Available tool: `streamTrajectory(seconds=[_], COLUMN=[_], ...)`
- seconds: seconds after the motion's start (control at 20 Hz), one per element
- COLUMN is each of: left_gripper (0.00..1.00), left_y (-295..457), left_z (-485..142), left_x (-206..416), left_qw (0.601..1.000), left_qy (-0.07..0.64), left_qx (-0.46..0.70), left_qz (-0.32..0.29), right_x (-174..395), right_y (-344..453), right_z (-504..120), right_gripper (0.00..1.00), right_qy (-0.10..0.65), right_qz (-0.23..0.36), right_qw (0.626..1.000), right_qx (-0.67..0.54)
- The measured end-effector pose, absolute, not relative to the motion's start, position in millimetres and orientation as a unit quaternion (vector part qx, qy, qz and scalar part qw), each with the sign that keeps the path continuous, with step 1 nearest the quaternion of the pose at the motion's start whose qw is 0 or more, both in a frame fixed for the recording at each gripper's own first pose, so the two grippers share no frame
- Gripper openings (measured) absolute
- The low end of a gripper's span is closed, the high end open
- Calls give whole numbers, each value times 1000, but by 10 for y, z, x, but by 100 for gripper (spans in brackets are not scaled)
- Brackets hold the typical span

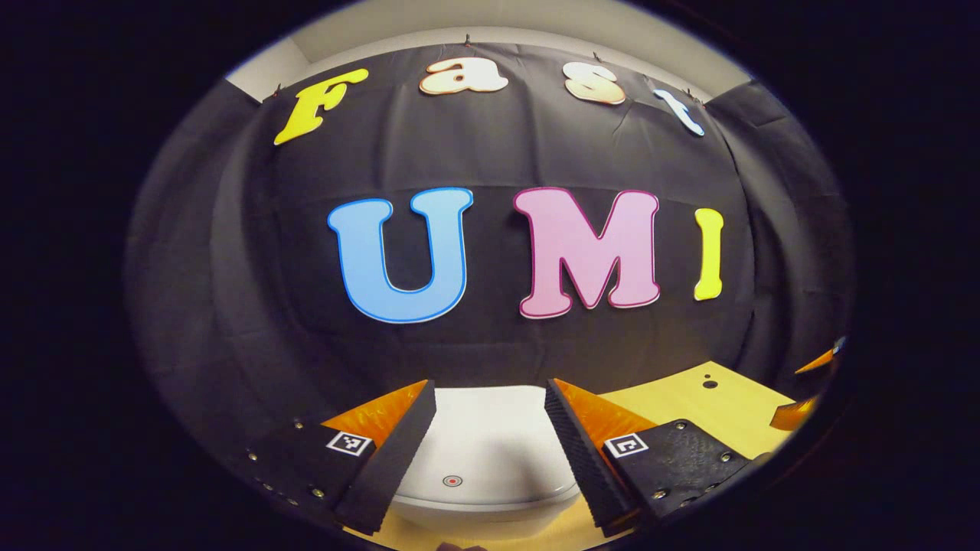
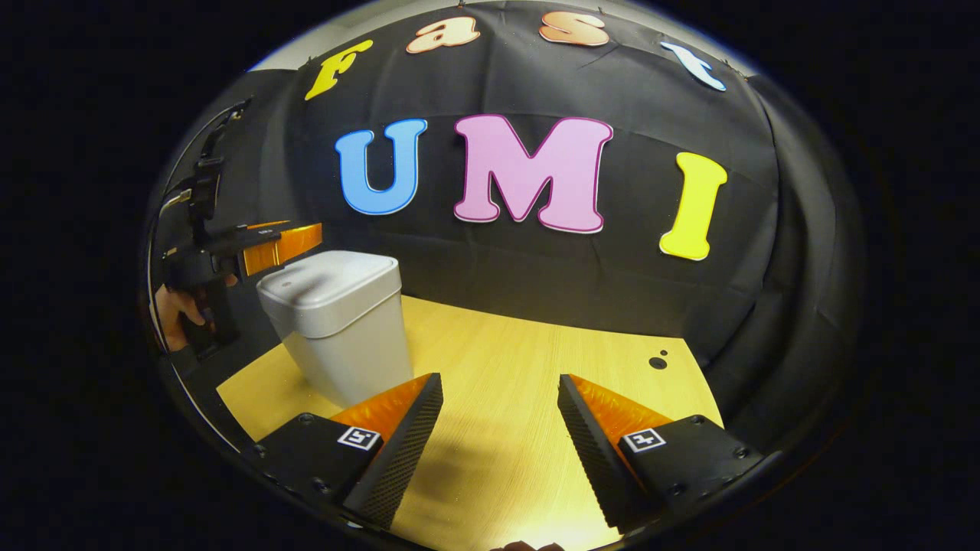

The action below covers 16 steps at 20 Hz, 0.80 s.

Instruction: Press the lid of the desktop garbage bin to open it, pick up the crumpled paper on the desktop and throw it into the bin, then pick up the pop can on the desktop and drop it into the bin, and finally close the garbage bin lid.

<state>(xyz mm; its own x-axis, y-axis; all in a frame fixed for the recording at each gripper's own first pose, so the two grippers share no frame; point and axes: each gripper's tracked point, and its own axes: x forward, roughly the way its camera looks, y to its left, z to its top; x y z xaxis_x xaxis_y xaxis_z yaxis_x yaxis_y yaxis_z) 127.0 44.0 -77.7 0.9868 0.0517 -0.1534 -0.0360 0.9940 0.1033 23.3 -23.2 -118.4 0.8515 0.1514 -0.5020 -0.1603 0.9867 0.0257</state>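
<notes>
Left tongs (image 1: 490, 451), spread, hover above the closed white plastic bin lid (image 1: 482, 459), likely to press it, while right tongs (image 2: 499, 444), spread, wait over the wooden tabletop (image 2: 536, 360).

On our left tool (image 1: 490, 459) and right tool (image 2: 499, 451) we see wedge-shaped fingers with ribbed inner faces, each mounted on a dark block that carries small screws and a square black-and-white marker. Our hand (image 2: 178, 310) grips a dark handle.
</notes>
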Motion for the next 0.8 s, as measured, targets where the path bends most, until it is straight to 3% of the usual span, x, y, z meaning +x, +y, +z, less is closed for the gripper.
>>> streamTrajectory(seconds=[0.5,0.8], left_gripper=[95,95], left_y=[-551,-731], left_z=[30,59], left_x=[759,473], left_qw=[1000,999], left_qy=[9,9], left_qx=[14,8], left_qz=[2,33], right_x=[398,256], right_y=[-544,-717], right_z=[23,-57], right_gripper=[98,98], right_qy=[91,56], right_qz=[56,62], right_qw=[994,996], right_qx=[36,28])
